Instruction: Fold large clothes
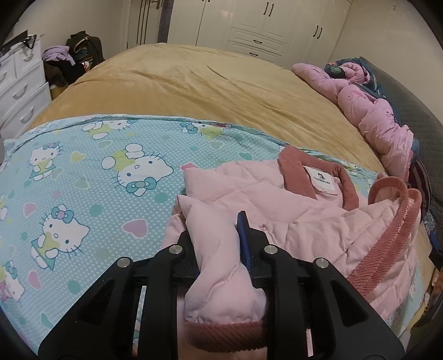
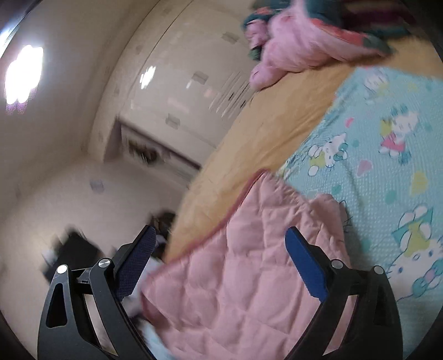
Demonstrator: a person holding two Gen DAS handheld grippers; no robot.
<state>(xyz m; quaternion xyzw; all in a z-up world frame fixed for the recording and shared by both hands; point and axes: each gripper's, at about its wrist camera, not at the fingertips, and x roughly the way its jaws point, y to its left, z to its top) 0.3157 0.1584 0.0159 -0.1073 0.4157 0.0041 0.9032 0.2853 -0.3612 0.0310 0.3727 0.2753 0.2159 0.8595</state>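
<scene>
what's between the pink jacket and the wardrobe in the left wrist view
Left wrist view: beyond the pink jacket, a strip of cartoon-cat sheet, then bare tan blanket up to the wardrobe.

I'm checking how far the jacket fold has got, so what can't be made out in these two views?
- Left wrist view: the left gripper covers the pinched part of the pink jacket; its lower hem is cut off by the frame edge.
- Left wrist view: the collar label is too small to read.
- Right wrist view: motion blur smears the wardrobe; jacket fabric lies loose between the open right gripper, its collar out of frame.
</scene>
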